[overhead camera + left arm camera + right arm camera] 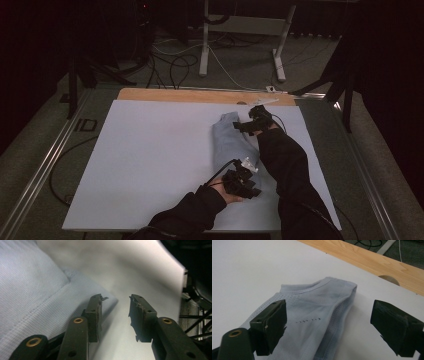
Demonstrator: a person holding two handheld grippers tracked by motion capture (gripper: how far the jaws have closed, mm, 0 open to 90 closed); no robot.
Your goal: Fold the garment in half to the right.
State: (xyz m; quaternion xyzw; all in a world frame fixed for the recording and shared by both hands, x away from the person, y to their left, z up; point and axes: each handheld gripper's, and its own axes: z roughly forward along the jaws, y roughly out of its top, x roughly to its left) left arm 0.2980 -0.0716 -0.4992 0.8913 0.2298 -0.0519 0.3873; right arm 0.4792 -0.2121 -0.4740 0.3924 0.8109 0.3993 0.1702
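Folded light-blue garment (231,142) lies on the desk (150,150). Left tool (115,305) stands partly open at its hem corner, gripping nothing; right tool (327,322) spreads wide above the collar end (likely positioned for the next fold).

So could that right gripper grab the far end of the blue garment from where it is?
Probably yes: the right gripper is open just above the blue garment, with nothing between them.

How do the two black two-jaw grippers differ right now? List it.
The left gripper stands at the near end of the folded pale blue mesh garment; the right gripper stands at its far end. The left gripper's jaws stand narrowly apart, the right gripper's widely. The left gripper has one jaw over the cloth's edge; the right gripper straddles the cloth. Neither pinches it.
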